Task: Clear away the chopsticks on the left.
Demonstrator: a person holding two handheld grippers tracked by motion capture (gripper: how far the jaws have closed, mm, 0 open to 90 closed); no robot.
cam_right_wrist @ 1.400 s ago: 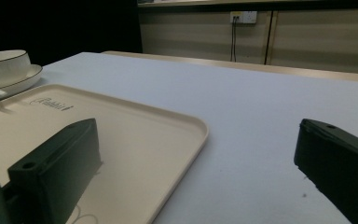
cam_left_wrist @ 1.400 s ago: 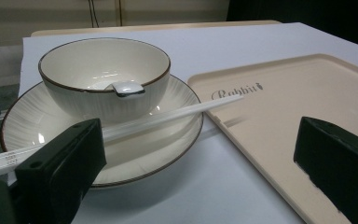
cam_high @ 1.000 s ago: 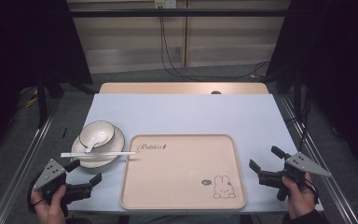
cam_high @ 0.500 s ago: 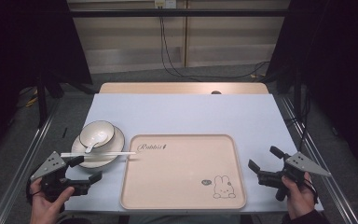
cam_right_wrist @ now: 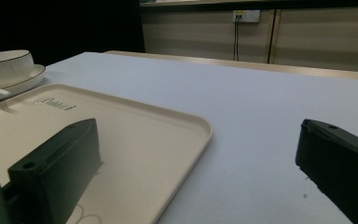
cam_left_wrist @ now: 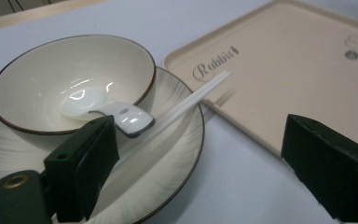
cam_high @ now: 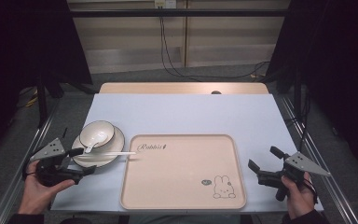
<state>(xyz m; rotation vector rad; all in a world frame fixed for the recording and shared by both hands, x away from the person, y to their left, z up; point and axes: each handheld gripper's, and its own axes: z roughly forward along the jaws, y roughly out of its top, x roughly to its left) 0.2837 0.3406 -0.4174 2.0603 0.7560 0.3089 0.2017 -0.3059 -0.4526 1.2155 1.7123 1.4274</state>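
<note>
Flanking one tray [cam_high: 182,186], two wide-open empty claws, left [cam_high: 85,162] and right [cam_high: 262,163]; one bowl [cam_high: 98,133], one plate [cam_high: 108,154].

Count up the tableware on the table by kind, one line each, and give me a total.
Beige rectangular plastic tray with a rabbit print: 1
Cream round plate with a dark rim: 1
Cream bowl with a dark rim, sitting on the plate: 1
White ceramic soup spoon in the bowl: 1
White chopsticks, laid from plate to tray; I cannot separate them: 1 pair, apparently
Total: 5
</note>
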